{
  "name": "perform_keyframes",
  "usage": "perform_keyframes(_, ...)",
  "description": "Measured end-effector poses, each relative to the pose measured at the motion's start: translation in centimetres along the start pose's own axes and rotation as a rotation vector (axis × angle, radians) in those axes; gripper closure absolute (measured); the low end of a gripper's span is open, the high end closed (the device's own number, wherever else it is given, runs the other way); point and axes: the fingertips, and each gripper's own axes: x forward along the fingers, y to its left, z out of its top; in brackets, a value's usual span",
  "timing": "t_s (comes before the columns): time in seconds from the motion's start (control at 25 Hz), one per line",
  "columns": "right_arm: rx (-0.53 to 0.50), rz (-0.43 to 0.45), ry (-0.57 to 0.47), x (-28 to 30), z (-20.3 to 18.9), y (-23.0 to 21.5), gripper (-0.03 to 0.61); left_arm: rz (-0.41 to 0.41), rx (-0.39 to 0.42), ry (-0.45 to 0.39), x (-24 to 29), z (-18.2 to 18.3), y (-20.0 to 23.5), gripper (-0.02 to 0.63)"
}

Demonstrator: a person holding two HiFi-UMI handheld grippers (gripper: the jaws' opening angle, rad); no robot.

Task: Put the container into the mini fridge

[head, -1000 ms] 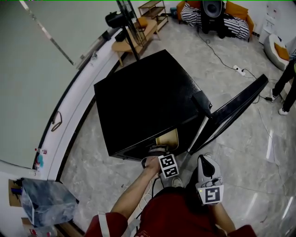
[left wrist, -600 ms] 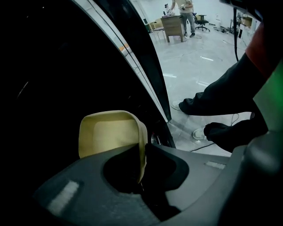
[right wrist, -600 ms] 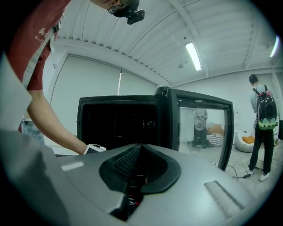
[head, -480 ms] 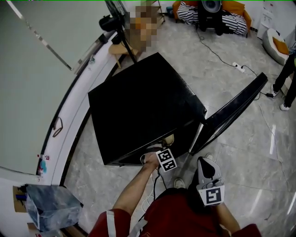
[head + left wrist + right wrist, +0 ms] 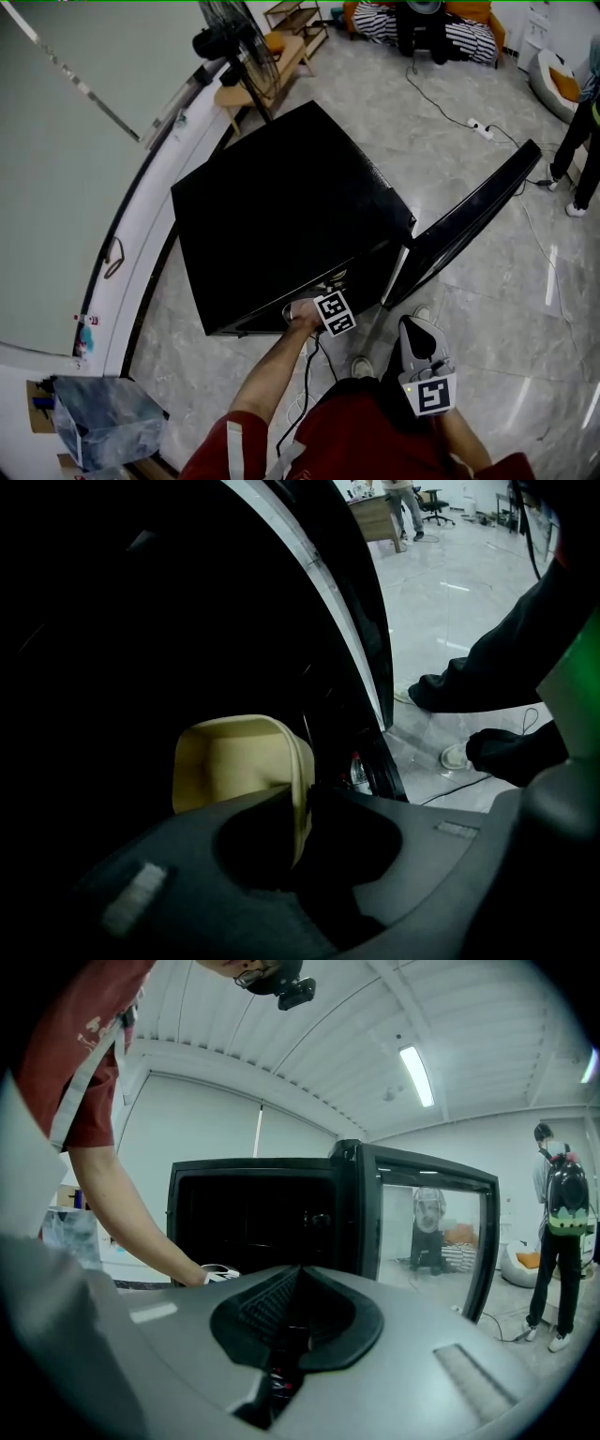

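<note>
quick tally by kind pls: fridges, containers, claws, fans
mini fridge: 1
container: 1
claws: 2 (left claw pinching the container's wall, its jaws just easing open a little; right claw shut, empty)
fan: 1
total: 5

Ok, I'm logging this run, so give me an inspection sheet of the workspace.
Surface: glossy grey stone floor.
Job's things: black fridge, door open; cream container at its opening.
Clutter: plastic bag by the wall.
Grippers: left gripper pinches the container's wall, jaws have just been opening; right gripper shut, empty.
Cables: power strip and cord on floor beyond fridge.
Surroundings: fan, wooden bench, person standing at right.
</note>
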Motion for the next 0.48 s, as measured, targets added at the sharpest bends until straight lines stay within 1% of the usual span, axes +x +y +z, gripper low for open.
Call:
perform_keyframes(0.16, -0.009, 0.010, 0.025, -0.4, -0.6, 0.0, 0.578, 0.021, -0.022, 0.002, 0.5, 0.2, 0.6, 0.566)
perform_keyframes(0.28, -0.024, 0.028, 0.035, -0.4, -0.8, 0.3, 0.578, 0.041, -0.028, 0.008, 0.9, 0.1, 1.1, 0.551)
perform_keyframes(0.48, -0.021, 0.032, 0.045, -0.5, -0.9, 0.4, 0.578, 0.075, -0.024, 0.008, 1.4, 0.2, 1.9, 0.513)
